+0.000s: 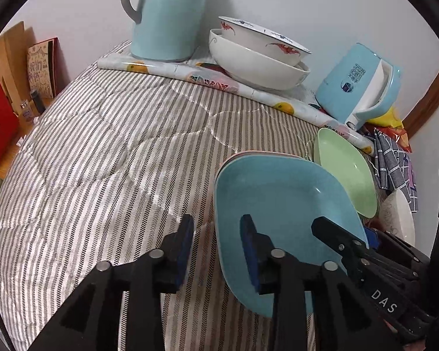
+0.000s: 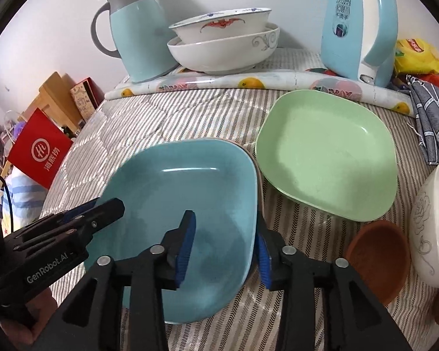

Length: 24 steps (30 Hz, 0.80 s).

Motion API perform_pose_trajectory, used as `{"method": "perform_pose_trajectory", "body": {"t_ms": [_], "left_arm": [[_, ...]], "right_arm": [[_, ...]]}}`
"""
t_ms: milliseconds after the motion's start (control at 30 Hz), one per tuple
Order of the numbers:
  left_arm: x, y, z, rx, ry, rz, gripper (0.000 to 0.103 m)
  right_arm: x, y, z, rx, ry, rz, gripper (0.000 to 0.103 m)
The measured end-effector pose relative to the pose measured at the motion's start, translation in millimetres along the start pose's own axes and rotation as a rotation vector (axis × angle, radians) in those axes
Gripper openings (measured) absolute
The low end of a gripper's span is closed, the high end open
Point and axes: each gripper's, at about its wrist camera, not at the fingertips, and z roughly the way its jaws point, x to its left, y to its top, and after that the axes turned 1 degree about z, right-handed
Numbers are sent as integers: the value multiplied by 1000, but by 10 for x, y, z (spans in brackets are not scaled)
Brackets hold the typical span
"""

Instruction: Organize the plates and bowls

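Note:
A light blue squarish plate point(image 1: 278, 204) point(image 2: 190, 204) lies on top of a stack on the striped quilt, with pink rims point(image 1: 248, 154) showing under it. My left gripper point(image 1: 218, 244) is open and straddles the plate's left rim, one pad over the quilt and one over the plate. My right gripper point(image 2: 224, 247) is open astride the right rim, its left pad inside the plate. A green plate point(image 1: 345, 172) point(image 2: 327, 152) lies just to the right. Two white bowls point(image 1: 257, 58) point(image 2: 222, 46) sit nested at the back.
A blue thermos jug point(image 2: 137, 35) and a blue kettle point(image 2: 357, 29) stand at the back on a rolled patterned sheet point(image 2: 248, 83). A white flowered bowl point(image 2: 433, 228), a brown bowl point(image 2: 377, 260) and a checked cloth point(image 2: 433, 122) are at the right. The quilt point(image 1: 102, 161) ends at the left above a red bag point(image 2: 41, 149).

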Motion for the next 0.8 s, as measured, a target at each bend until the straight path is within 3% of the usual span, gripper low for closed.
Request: {"method": "perform_pose_trajectory", "body": {"t_ms": [167, 300, 367, 700, 733, 800], "left_arm": [[-12, -8, -103, -12, 2, 8, 38], [-34, -25, -184, -25, 2, 19, 39], [-41, -38, -216, -31, 3, 24, 40], [-58, -88, -365, -42, -1, 31, 40], [-62, -93, -372, -43, -1, 33, 40], [-68, -111, -392, -36, 4, 33, 40]], "right_arm": [[38, 4, -61, -23, -8, -6, 55], [54, 7, -111, -32, -31, -14, 56], [46, -12, -134, -40, -30, -16, 63], [-51, -195, -339, -77, -78, 15, 63], [-60, -213, -355, -83, -79, 22, 57], [-63, -233, -332, -77, -74, 25, 34]]}}
